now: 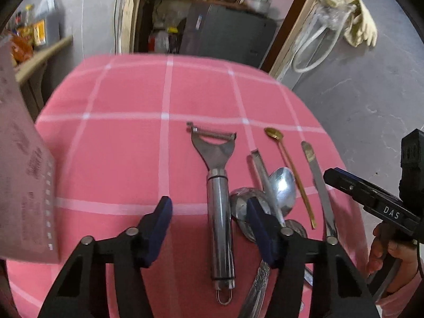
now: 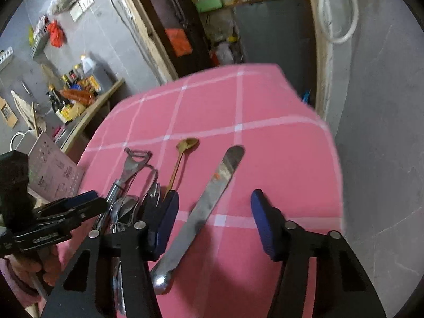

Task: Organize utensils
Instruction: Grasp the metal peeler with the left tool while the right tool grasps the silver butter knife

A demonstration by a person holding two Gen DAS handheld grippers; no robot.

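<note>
We find both grippers hovering low over the pink checked cloth (image 1: pixel 127 145) with nothing held in either. The left gripper (image 1: pixel 209 228) stands with its jaws partly open, the handle of the peeler (image 1: pixel 220 212) lying on the cloth between the pads without touching either; its right pad (image 1: pixel 261 235) sits over the heap of spoons (image 1: pixel 281 190). The right gripper (image 2: pixel 214 222) is likewise partly open and straddles the table knife (image 2: pixel 201 209), which lies diagonally with its blade pointing away; neither pad is in contact that we can see. The gold spoon (image 2: pixel 185 145) lies just beside the heap, apart from the knife. We judge the principal risk on the left to be the pad descending onto the overlapping spoons, which would tip or scatter them and push the peeler askew. On the right, the knife is flat, thin and polished: a closing grip may skid off it or spin it toward the near table edge. We also note that the grippers work close together, the right one visible at the margin of the left view, so a collision between them is possible. A card (image 1: pixel 23 185) stands at the left of the cloth and could be clipped.
</note>
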